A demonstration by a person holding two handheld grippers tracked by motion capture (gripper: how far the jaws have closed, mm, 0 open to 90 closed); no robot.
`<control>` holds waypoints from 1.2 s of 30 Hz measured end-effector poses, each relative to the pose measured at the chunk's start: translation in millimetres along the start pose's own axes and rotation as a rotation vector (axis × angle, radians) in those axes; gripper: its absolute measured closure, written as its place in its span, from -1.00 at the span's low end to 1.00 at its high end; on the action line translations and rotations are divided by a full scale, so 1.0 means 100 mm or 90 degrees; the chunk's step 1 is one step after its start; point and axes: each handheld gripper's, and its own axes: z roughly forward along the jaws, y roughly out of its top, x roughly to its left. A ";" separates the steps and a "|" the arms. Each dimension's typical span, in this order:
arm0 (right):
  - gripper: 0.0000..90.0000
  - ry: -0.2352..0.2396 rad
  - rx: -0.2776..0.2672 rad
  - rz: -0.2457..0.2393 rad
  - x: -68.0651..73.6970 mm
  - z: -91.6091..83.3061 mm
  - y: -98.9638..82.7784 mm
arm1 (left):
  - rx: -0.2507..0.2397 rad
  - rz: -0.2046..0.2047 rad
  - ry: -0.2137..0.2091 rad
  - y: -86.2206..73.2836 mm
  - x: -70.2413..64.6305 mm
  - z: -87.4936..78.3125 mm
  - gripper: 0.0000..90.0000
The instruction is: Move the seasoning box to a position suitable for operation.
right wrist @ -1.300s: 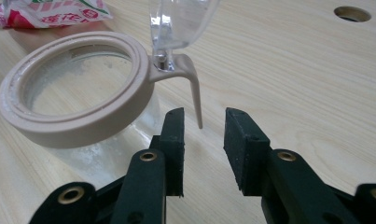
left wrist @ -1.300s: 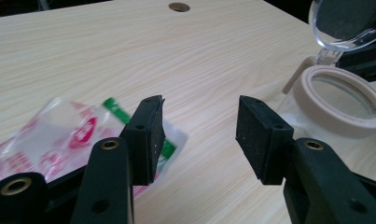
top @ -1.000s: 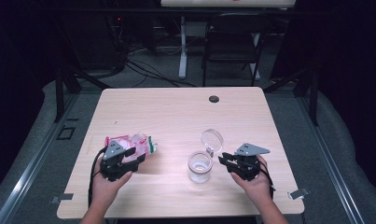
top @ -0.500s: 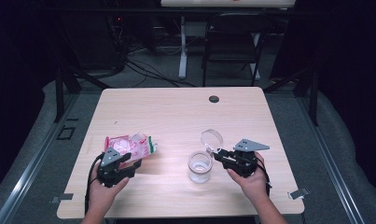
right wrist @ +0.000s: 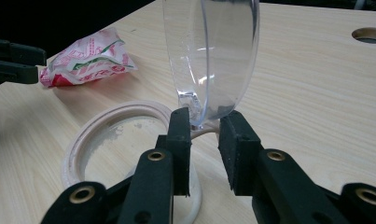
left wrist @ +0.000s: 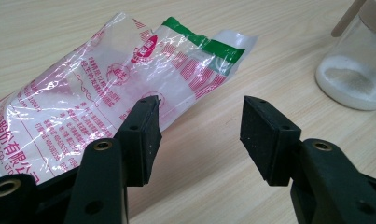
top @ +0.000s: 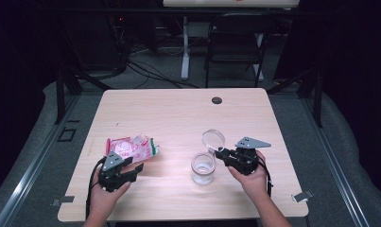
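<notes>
A crinkled clear plastic bag with red print and a green strip lies flat at the table's left. My left gripper sits just in front of it, open, with bare table between its pads; the left pad's tip overlaps the bag. A glass jar holding a little white powder stands at centre right, its clear hinged lid flipped upright. My right gripper has just been closing with the lid's lower edge between its pads, which press on it above the jar's rim.
The wooden table has a round cable hole near its far edge. A dark chair and cables stand beyond it. In the left gripper view, the jar stands at the far right. The right gripper view has the bag at upper left.
My left gripper has drawn back slightly from the bag toward the near edge. My right gripper has stayed at the jar's lid, shifting only a little.
</notes>
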 end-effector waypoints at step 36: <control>0.34 -0.031 -0.028 -0.003 -0.07 -0.35 -0.25 | 0.072 0.173 0.154 0.03 -0.05 0.62 -0.09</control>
